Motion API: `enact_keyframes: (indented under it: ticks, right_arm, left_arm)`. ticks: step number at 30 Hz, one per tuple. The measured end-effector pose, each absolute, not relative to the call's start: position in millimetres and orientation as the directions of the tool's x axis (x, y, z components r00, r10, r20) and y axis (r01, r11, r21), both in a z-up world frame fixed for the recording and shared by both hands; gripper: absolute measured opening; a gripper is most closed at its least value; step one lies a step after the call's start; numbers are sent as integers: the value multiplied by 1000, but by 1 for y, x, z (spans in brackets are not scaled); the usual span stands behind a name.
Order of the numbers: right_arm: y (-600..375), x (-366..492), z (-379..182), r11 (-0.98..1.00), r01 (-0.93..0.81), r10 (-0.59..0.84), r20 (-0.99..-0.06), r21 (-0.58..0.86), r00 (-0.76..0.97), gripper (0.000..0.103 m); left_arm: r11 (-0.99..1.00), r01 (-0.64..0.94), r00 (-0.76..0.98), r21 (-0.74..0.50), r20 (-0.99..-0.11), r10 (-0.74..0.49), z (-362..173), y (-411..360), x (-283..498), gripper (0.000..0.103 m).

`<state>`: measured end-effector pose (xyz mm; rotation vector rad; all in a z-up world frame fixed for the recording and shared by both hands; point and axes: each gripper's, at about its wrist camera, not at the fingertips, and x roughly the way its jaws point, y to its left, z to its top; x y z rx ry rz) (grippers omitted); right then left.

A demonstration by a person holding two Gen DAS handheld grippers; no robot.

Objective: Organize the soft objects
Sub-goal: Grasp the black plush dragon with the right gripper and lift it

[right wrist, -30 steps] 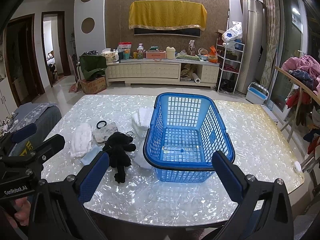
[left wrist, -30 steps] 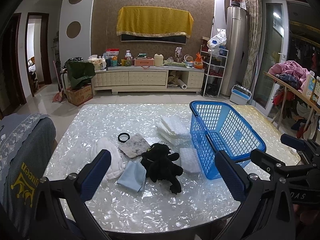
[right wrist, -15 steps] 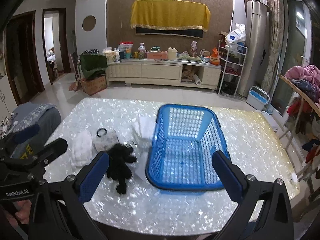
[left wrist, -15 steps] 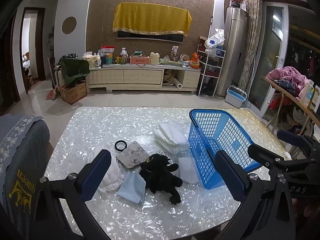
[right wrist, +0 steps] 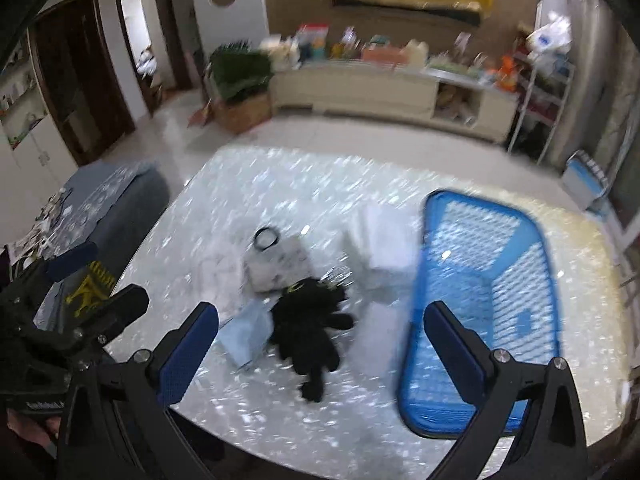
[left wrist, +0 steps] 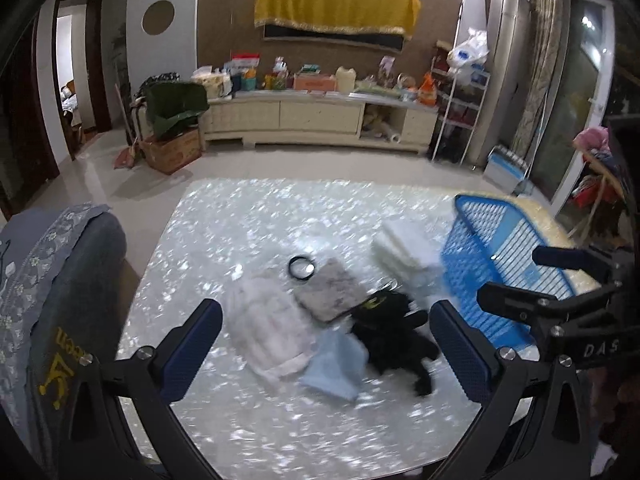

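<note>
A black plush toy point(left wrist: 394, 330) lies on the pearly white table point(left wrist: 248, 232), also in the right wrist view point(right wrist: 310, 330). Beside it lie a light blue cloth point(left wrist: 334, 364), a white padded cloth point(left wrist: 268, 328), a grey marbled pouch point(left wrist: 330, 290) and a stack of white cloths point(left wrist: 404, 244). An empty blue mesh basket point(right wrist: 492, 300) stands at the right. My left gripper point(left wrist: 326, 350) is open and empty above the near cloths. My right gripper point(right wrist: 320, 354) is open and empty above the plush.
A black ring point(left wrist: 301, 267) lies by the pouch. A chair with a grey cover point(left wrist: 52, 300) stands at the table's left edge. The right gripper also shows in the left wrist view point(left wrist: 560, 280). A TV cabinet point(left wrist: 320, 116) stands behind.
Both grippers have risen and swung left, tilting down toward the pile of soft things. The basket now sits further right in both views. Both stay open and empty.
</note>
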<state>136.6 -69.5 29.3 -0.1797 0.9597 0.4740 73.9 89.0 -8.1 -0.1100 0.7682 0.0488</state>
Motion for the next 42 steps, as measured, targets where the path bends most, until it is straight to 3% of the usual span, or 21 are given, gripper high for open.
enact_keyframes:
  ticks: [9, 13, 20, 25, 29, 35, 38, 42]
  right_arm:
    - [-18, 163, -40, 867, -495, 231, -921, 49, 314, 103]
    - [-13, 180, -67, 882, -469, 186, -948, 46, 257, 94]
    - [-9, 213, -108, 910, -414, 98, -977, 10, 192, 93]
    - [-5, 224, -133, 909, -415, 41, -986, -30, 161, 81]
    - [-4, 233, -148, 917, -398, 18, -990, -41, 142, 78]
    - [-6, 243, -159, 917, -397, 30, -989, -31, 146, 59]
    - [-7, 241, -159, 912, -410, 48, -988, -15, 144, 38]
    - [-8, 230, -146, 917, -398, 88, -986, 25, 140, 35]
  left_arm:
    - [986, -123, 624, -114, -781, -13, -62, 132, 90, 103]
    - [984, -120, 581, -135, -813, -41, -90, 141, 98, 103]
    - [972, -136, 538, -194, -838, -92, -120, 147, 113, 103]
    - [965, -140, 522, -220, -845, -116, -130, 155, 118, 103]
    - [958, -159, 515, -239, -848, -126, -133, 164, 118, 103]
    - [952, -188, 510, -241, -853, -115, -136, 173, 117, 103]
    - [956, -178, 510, -235, -852, -114, -133, 171, 113, 103]
    - [965, -140, 515, -223, -848, -122, -126, 165, 104, 103]
